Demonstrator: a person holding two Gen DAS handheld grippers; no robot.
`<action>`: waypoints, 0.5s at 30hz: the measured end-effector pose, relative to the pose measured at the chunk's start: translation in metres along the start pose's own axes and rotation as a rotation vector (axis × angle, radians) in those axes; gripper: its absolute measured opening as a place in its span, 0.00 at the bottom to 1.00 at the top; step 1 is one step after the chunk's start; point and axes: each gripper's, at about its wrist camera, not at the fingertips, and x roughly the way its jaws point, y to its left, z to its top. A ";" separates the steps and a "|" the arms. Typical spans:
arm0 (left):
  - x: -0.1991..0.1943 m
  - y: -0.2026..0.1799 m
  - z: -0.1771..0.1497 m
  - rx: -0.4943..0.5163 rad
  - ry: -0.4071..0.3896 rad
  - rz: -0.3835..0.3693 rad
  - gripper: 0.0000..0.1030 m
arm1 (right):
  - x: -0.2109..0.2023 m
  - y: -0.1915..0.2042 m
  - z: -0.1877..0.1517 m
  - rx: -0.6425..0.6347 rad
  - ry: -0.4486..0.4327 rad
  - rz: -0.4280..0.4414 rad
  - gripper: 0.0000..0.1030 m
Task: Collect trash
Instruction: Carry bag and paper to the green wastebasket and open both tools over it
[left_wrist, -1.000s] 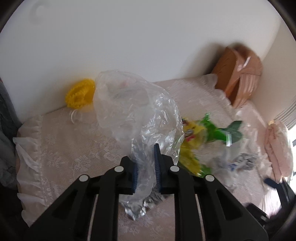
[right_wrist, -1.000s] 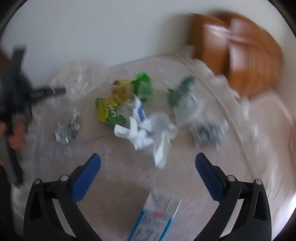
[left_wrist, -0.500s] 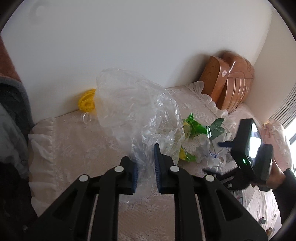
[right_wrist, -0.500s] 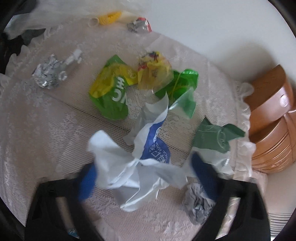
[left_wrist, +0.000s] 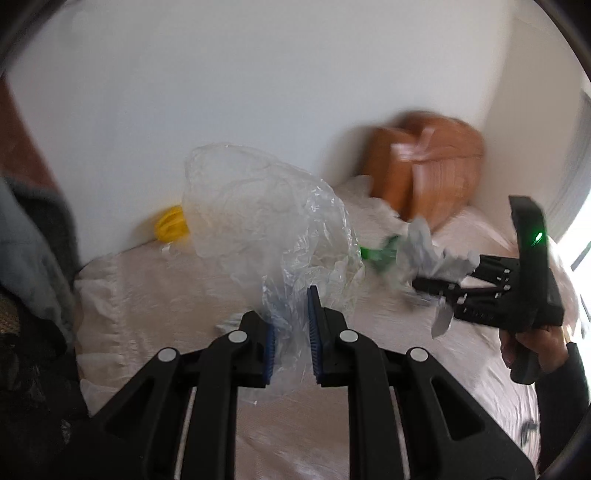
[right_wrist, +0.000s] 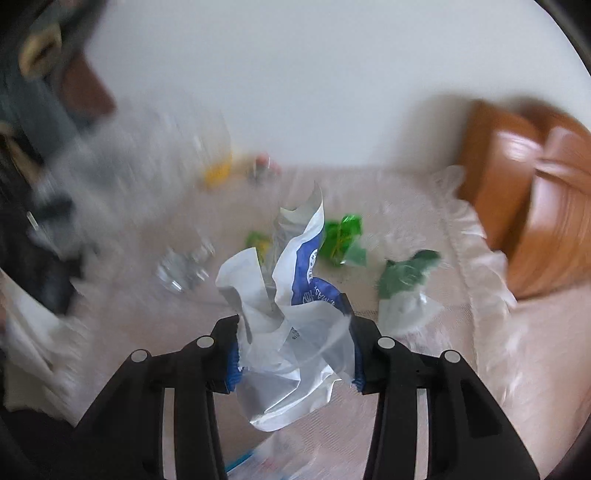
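Observation:
My left gripper (left_wrist: 291, 314) is shut on the clear plastic bag (left_wrist: 266, 221) and holds it upright above the lace-covered table. My right gripper (right_wrist: 293, 345) is shut on a crumpled white and blue wrapper (right_wrist: 295, 295), lifted off the table. In the left wrist view the right gripper (left_wrist: 421, 286) holds that wrapper (left_wrist: 424, 251) just right of the bag. Green wrappers (right_wrist: 341, 238), a green and clear wrapper (right_wrist: 404, 284) and a foil ball (right_wrist: 181, 271) lie on the table beyond.
A brown wooden box (right_wrist: 532, 206) stands at the back right against the wall. A yellow item (left_wrist: 170, 223) lies by the wall behind the bag. A blue and white carton (right_wrist: 255, 461) lies near the front. Dark clothing (left_wrist: 33, 258) is at the left.
My right gripper has closed on the white and blue wrapper and lifted it toward the bag. The left gripper keeps hold of the bag.

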 end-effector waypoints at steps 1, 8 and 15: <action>-0.006 -0.012 -0.003 0.022 -0.003 -0.027 0.15 | -0.028 -0.006 -0.015 0.053 -0.048 -0.018 0.43; -0.022 -0.148 -0.045 0.257 0.074 -0.307 0.15 | -0.183 -0.049 -0.155 0.398 -0.170 -0.230 0.43; -0.005 -0.300 -0.130 0.532 0.268 -0.593 0.15 | -0.298 -0.076 -0.312 0.700 -0.155 -0.507 0.45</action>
